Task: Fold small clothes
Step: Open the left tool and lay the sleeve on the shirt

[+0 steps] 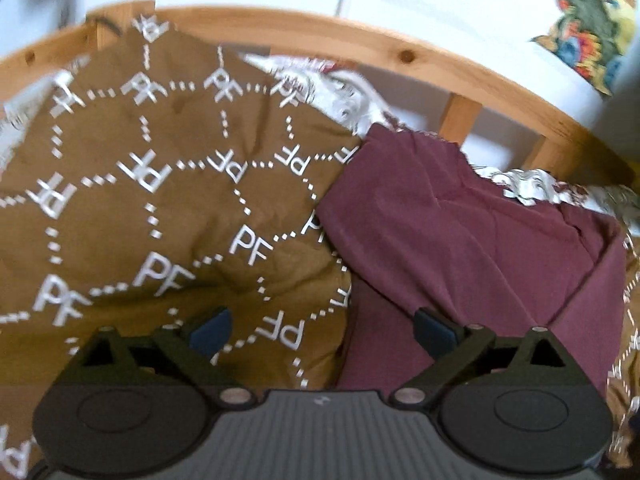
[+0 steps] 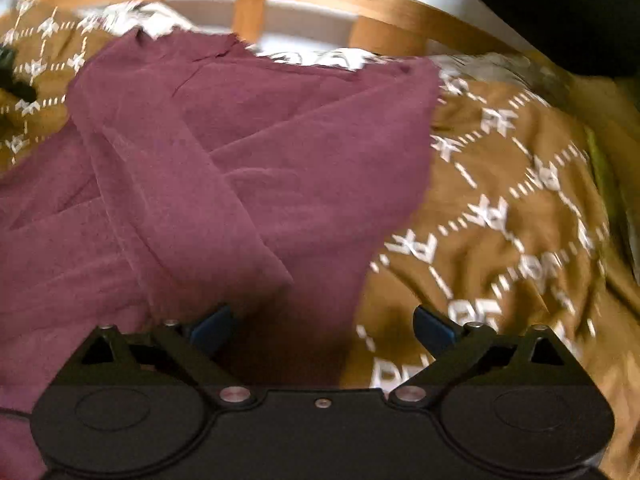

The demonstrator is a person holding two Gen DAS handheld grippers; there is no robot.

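Gaping wide, empty, both grippers' jaws above maroon garment (image 2: 240, 152); brown blanket (image 1: 140, 208) alongside

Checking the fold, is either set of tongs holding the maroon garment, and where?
Neither: left tongs and right tongs stand open, clear of the maroon garment.
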